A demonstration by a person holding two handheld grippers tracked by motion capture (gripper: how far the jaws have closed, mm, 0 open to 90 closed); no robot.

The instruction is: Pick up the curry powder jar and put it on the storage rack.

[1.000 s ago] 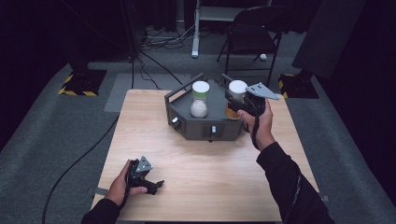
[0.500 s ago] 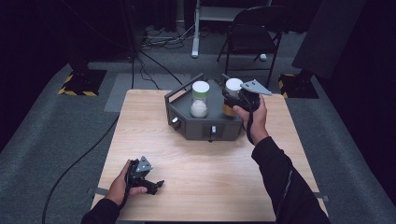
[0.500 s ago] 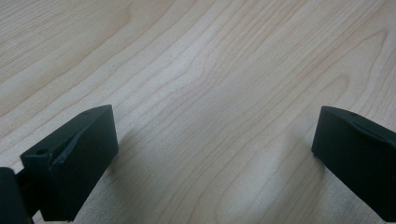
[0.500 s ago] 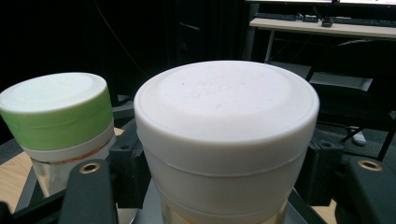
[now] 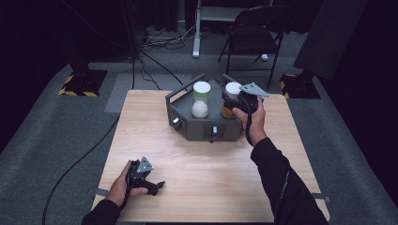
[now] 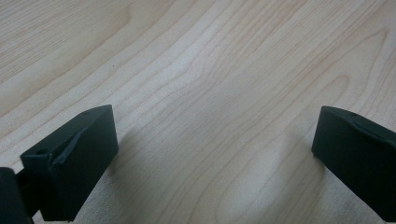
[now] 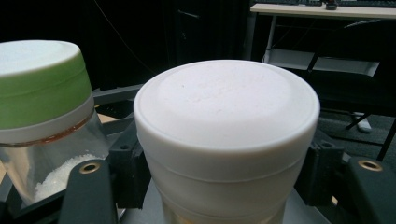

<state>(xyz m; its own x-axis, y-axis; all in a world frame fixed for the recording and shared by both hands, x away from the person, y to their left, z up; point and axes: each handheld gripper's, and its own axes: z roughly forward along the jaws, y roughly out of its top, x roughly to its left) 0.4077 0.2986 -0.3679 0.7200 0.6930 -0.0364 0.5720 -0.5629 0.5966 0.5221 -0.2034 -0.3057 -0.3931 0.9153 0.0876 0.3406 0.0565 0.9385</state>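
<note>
A jar with a white lid (image 5: pixel 232 88) and amber contents sits between the jaws of my right gripper (image 5: pixel 233 105), which is shut on it below the lid. It hangs over the right side of a dark grey holder (image 5: pixel 197 130) at the back of the wooden table (image 5: pixel 263 187). I cannot tell whether it rests in the holder. In the right gripper view the white-lidded jar (image 7: pixel 226 121) is close up, with the green-lidded jar (image 7: pixel 42 88) to its left. That green-lidded jar (image 5: pixel 201 99) stands in the holder with white grains inside. My left gripper (image 5: pixel 157 186) lies open on the table (image 6: pixel 210 70).
A folding chair (image 5: pixel 253 28) and a desk stand on the floor beyond the table. A black cable (image 5: pixel 84 154) runs along the floor at the left. Stand bases with yellow-black tape (image 5: pixel 82 89) sit at both back corners.
My right gripper has carried the white-lidded jar a little left and down, closer to the green-lidded jar. The left gripper has stayed put.
</note>
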